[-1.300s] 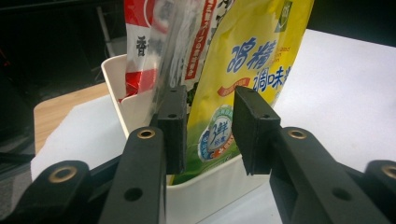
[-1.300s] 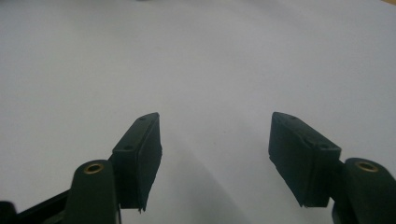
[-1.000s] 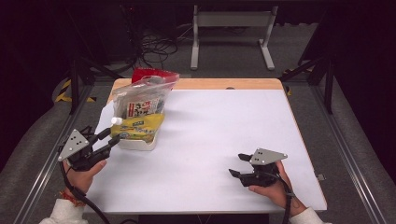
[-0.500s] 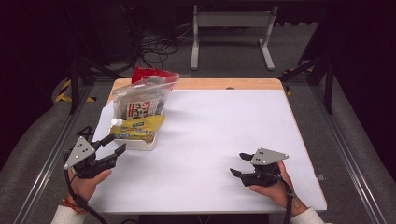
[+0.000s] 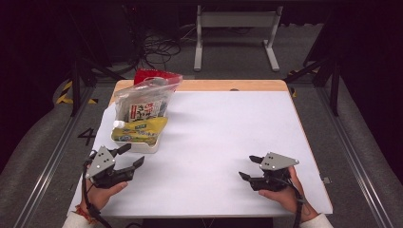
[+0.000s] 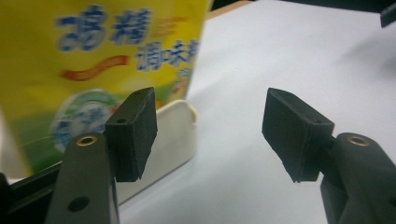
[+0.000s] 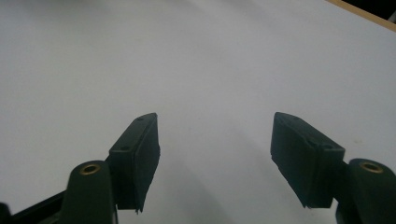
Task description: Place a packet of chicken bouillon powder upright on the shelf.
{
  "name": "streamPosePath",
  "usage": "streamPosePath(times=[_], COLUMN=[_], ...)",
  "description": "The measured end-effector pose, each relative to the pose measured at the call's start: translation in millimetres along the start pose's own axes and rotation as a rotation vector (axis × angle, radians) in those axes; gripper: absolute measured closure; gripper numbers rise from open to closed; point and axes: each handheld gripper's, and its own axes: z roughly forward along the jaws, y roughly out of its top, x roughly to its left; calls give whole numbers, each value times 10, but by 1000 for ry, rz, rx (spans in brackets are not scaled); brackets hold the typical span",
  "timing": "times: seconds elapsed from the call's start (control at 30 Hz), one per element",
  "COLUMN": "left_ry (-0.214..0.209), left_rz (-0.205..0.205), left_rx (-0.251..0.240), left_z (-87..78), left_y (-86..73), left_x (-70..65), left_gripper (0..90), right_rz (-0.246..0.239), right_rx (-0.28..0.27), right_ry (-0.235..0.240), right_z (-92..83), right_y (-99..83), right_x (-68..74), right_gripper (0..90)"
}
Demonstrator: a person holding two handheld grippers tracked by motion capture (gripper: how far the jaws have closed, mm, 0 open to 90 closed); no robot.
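A glossy yellow pouch (image 5: 140, 131) with blue lettering lies slumped on a shallow white tray (image 5: 142, 147) with rounded corners, near the left edge of the matte white tabletop (image 5: 223, 142). Behind it, toward the far left corner, a crinkled clear plastic bag (image 5: 145, 99) leans against a red packet (image 5: 151, 76). The left tongs (image 5: 130, 156), black with blocky rubbery pads, sit just in front of the tray; they have drawn back from the pouch toward the near edge since a second ago, and their jaws have just been opening, released, with nothing between them. The right tongs (image 5: 247, 167) rest by the near right corner, spread and empty, unmoved.
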Motion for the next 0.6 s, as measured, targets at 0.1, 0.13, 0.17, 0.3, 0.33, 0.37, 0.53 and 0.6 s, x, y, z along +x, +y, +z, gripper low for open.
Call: streamPosePath(times=[0.1,0.13,0.17,0.3,0.33,0.37,0.53,0.6], left_ry=[-25,-37,-49,-88,-95,-112,-129,-148], left_rz=[15,18,28,36,44,49,63,72], left_rx=[20,28,41,78,87,94,146,160], left_z=[68,95,129,248,279,309,441,477], left_y=[-6,-11,-16,-48,-55,-62,-88,-96], left_x=[-117,-156,-204,-337,-364,-384,-481,-502], left_gripper=[333,320,312,256,242,223,143,112], right_rz=[-8,-9,-8,-17,-19,-21,-34,-36], right_rx=[5,6,7,17,23,25,36,37], right_ry=[-15,-18,-19,-33,-37,-43,-69,-67], right_z=[-29,-33,-39,-66,-73,-77,-96,-107], right_y=[-23,-29,-39,-85,-98,-113,-173,-208], right_x=[-6,-8,-9,-8,-7,-7,-7,-5], right_gripper=[316,314,311,284,273,246,158,122])
